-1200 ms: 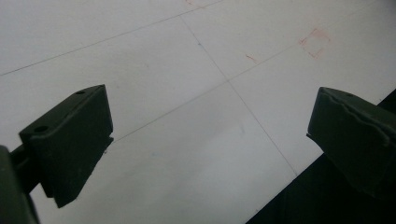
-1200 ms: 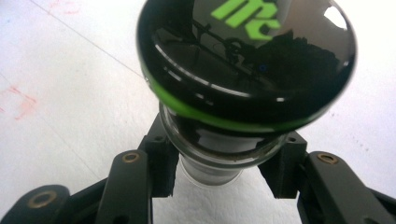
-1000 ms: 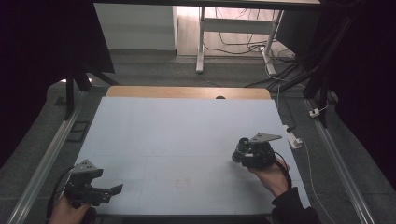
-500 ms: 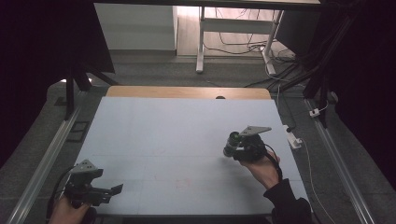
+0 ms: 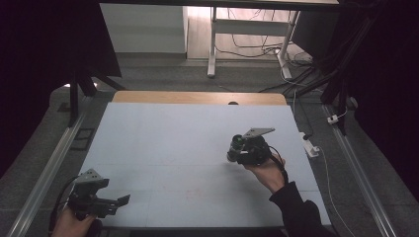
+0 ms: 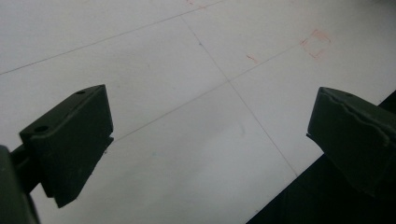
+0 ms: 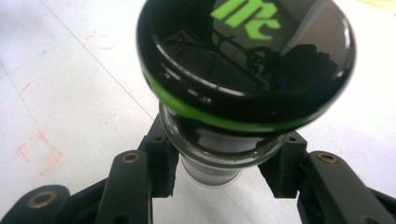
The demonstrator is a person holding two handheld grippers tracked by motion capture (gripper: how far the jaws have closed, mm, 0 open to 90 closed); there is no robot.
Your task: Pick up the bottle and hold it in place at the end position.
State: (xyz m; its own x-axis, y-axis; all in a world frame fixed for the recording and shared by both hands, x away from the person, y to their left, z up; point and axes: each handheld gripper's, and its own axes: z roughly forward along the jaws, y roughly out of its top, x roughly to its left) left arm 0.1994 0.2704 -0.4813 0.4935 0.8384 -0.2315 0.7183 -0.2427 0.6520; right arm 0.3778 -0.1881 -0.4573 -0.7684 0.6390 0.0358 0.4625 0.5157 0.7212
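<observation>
Closed on a jar: at the right gripper (image 7: 219, 173), both pads pressed against clear glass just under the black lid (image 7: 247, 65), one from each side. Holds little glass, and smooth, round glass at that. Carries the jar (image 5: 234, 146) in the air over the right half of the table (image 5: 188, 133), tilted, lid top with its green ring and green lettering turned toward the gripper's own camera. Rests in the right hand (image 5: 268, 170), wrist bent, cable looped beneath.

Main risk, as judged from here: slipping. Could twist or slide between the pads on any quick swing or stop, since a round, glossy surface offers poor purchase. Looks top-heavy too, with a lid far broader than the gripped part, so could swing on the two contact points and droop. Would fall onto a hard tabletop if dropped, and may crack or roll off toward the edge. Cannot tell what lies below the pads, or whether anything is inside; a loose lid and a further tilt could mean a spill.

Farther out, at the near left corner: left gripper (image 5: 116, 201) open, nothing between the jaws, well apart from the jar. No help there if the hold fails. Beneath, faint ruled lines and a small red square (image 7: 39, 154) drawn on the sheet; set down carelessly, could tip instead of standing.
</observation>
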